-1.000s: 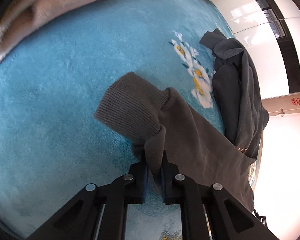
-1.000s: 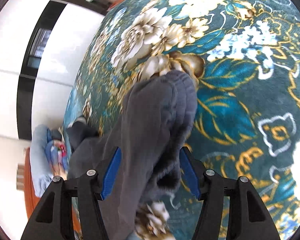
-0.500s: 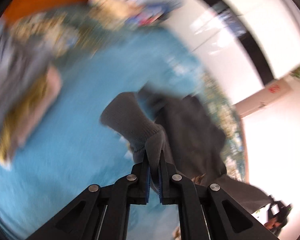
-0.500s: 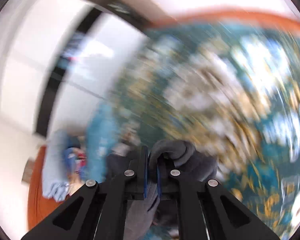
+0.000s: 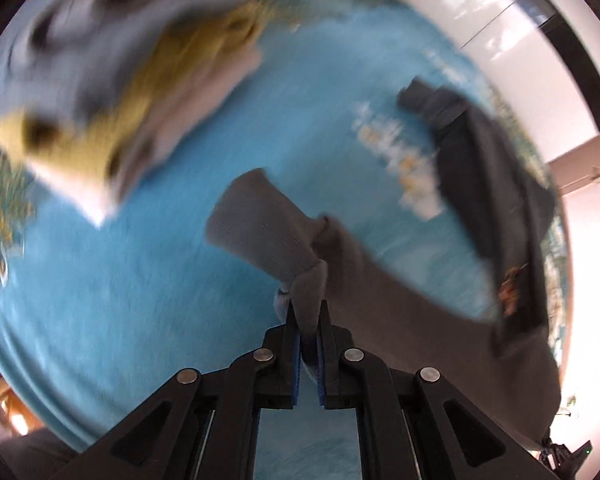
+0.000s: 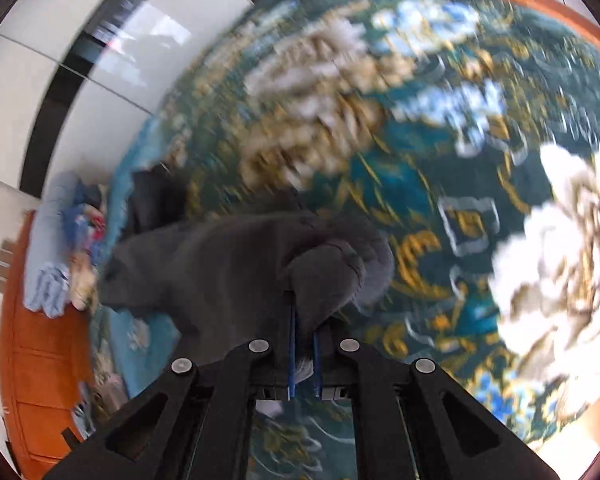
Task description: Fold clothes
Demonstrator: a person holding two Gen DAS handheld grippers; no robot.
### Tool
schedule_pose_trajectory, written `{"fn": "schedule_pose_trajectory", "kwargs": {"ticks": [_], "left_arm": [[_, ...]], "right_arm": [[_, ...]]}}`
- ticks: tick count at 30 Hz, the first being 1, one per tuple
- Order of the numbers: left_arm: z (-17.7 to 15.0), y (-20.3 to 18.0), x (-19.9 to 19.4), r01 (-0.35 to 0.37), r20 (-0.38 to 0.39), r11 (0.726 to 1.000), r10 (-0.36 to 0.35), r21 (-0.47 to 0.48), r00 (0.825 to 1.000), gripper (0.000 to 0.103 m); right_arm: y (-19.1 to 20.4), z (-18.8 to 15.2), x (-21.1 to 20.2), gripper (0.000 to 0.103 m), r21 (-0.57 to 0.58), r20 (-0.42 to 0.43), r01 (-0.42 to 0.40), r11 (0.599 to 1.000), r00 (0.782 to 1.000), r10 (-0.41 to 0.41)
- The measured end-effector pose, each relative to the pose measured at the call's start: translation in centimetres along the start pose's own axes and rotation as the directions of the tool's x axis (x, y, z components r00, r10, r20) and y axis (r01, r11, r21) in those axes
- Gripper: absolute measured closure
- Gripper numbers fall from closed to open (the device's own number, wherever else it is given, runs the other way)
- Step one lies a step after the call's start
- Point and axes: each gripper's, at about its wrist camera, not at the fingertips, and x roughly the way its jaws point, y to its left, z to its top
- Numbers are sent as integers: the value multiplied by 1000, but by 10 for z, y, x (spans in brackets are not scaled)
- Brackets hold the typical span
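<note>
Two handheld grippers lift a dark grey sweatshirt (image 5: 380, 280) off a patterned carpet (image 5: 120, 280) as a fold gets under way; the left gripper (image 5: 309, 332) has its fingers pressed together on a bunch of cloth just behind the ribbed cuff (image 5: 260, 224), which juts out past the tips, while the sleeve trails away to the right toward the body of the garment, which lies crumpled near the carpet's edge; the right gripper (image 6: 304, 340) likewise pinches a thick wad of the same grey fabric (image 6: 228, 268), fingers closed hard on it, above the floral border of the carpet (image 6: 460, 200); both views are smeared by motion. A loose heap of other clothes (image 5: 120, 80), grey, mustard and pale, lies on the blue field well apart from the sweatshirt. The step in hand looks like the pick-up and spreading of the garment, with little of the task done; the next move would likely call for drawing the two held ends apart to pull the cloth taut, then laying it flat on open carpet clear of the heap before any fold is made.
</note>
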Motion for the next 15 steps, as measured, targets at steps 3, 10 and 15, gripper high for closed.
{"fn": "schedule_pose_trajectory", "kwargs": {"ticks": [3,10,15], "left_arm": [[-10,9,6,-24,-15,999,23,-36,1000,97],[-14,18,-4,-83,3,993,84,-80,996,97],[-14,28,7,-110,-44,988,106,-109,993,97]], "right_arm": [[-1,-6,5,97,-4,-27,43,999,999,-43],[3,-24,-23,98,-97,-21,115,989,993,-118],[-29,-54,5,97,-37,-146,150,988,977,-154]]}}
